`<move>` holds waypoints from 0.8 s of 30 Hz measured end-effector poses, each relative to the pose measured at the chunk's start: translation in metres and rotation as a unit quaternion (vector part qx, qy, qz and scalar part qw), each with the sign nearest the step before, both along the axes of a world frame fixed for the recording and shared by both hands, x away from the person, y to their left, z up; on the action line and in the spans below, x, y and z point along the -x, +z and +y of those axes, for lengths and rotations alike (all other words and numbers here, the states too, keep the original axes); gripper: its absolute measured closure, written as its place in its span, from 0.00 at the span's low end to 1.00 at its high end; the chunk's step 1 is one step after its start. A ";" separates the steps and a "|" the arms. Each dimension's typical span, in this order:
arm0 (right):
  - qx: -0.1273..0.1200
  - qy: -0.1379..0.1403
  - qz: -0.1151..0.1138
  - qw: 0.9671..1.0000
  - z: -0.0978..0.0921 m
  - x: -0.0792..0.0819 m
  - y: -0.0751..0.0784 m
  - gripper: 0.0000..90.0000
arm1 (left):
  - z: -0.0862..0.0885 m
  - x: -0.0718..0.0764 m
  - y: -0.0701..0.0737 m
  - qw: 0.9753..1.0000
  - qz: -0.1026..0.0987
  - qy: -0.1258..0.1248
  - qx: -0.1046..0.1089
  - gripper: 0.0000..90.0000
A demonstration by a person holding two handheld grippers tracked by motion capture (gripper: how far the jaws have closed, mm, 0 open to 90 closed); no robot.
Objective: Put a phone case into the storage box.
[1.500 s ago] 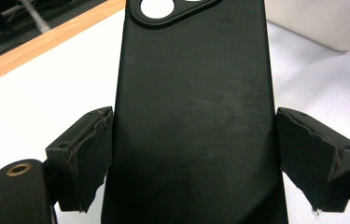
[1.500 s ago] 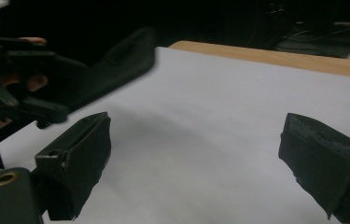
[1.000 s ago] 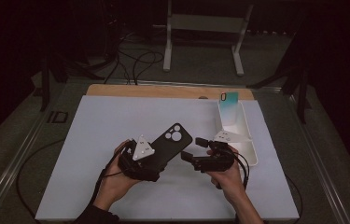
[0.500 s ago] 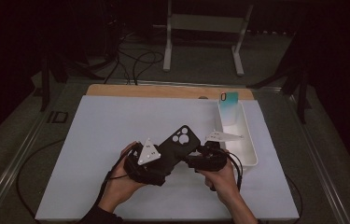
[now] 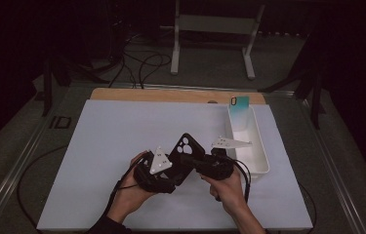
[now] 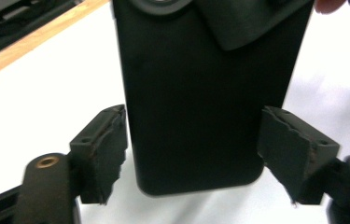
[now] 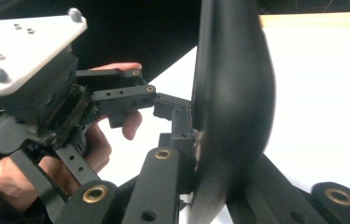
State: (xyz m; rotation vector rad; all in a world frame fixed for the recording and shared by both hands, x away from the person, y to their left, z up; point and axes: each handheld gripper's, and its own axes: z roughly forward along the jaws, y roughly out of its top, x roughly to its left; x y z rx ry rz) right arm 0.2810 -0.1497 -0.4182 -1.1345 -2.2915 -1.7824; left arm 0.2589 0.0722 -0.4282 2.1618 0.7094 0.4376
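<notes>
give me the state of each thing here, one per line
black phone case: lifted off the table, tilted, held between both grippers
left gripper: open, jaws either side of the case's lower end, small gaps showing
right gripper: shut on the case's edge
white tray: resting on the table
teal phone case: leaning upright in the tray's far end

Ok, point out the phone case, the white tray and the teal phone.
phone case (image 5: 186,146), high view, camera end of its back
white tray (image 5: 261,157), high view, right wall
teal phone (image 5: 239,113), high view, its back

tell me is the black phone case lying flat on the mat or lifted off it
Lifted. The black phone case is tilted up off the white mat, clamped edge-on in the right gripper, between the left gripper jaws.
</notes>
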 end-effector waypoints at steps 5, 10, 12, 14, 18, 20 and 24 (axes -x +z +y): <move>-0.003 -0.002 -0.005 1.000 -0.004 0.000 0.003 0.95 | 0.004 -0.003 0.000 1.000 0.010 0.010 -0.002 0.21; -0.006 0.001 -0.019 1.000 -0.008 0.002 0.007 0.95 | 0.007 -0.003 0.000 1.000 0.022 -0.003 0.019 0.18; -0.009 0.001 -0.024 1.000 -0.011 0.004 0.009 0.95 | 0.008 -0.003 -0.001 0.999 0.028 -0.009 0.023 0.17; -0.012 0.000 -0.029 1.000 -0.015 0.004 0.011 0.95 | 0.010 -0.003 -0.001 0.999 0.036 -0.016 0.032 0.16; -0.016 0.002 -0.033 0.999 -0.020 0.005 0.012 0.95 | 0.011 -0.004 -0.002 0.997 0.052 -0.028 0.041 0.16; -0.017 0.004 -0.031 0.999 -0.021 0.006 0.012 0.95 | 0.012 -0.004 -0.002 0.997 0.055 -0.033 0.049 0.15; -0.019 0.012 -0.036 0.999 -0.022 0.007 0.013 0.95 | 0.010 -0.006 -0.003 0.994 0.072 -0.046 0.062 0.04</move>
